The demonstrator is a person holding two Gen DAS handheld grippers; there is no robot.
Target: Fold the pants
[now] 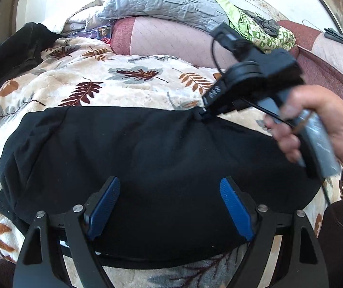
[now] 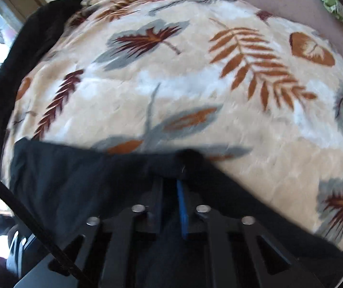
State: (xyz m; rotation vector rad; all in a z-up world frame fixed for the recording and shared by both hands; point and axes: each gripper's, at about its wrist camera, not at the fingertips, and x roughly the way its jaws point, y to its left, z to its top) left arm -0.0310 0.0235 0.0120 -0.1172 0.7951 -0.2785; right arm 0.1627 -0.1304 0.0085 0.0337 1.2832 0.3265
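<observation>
The black pants (image 1: 128, 158) lie spread across a leaf-printed blanket (image 1: 113, 81) on what looks like a bed, already doubled into a broad dark slab whose far edge runs roughly straight across the blanket. No box, basket or other container shows in either view, so nothing is being packed; the blanket alone carries the garment.

The right tool (image 1: 203, 114) sits at the far edge of the pants, held by the person's right hand (image 1: 320, 129), with its tip down on the cloth. From its own camera the 2 jaws stand pressed together with a small bunch of black fabric pinched at the tip (image 2: 190, 158), so I take it as clamped on the pants' edge. The grip sits at that edge, I would judge, because pulling from there lets the fabric be drawn flat or carried over for the next fold.

The left tool (image 1: 169, 204) hangs over the near half of the pants, its 2 blue pads spread wide apart with nothing between them. It seems placed there to come down and pin the near side while the other edge is drawn.

Behind the blanket lie a pink quilted cushion (image 1: 171, 38), a grey quilted cover (image 1: 157, 2) and a green patterned cloth (image 1: 255, 26), all well apart from the work.
</observation>
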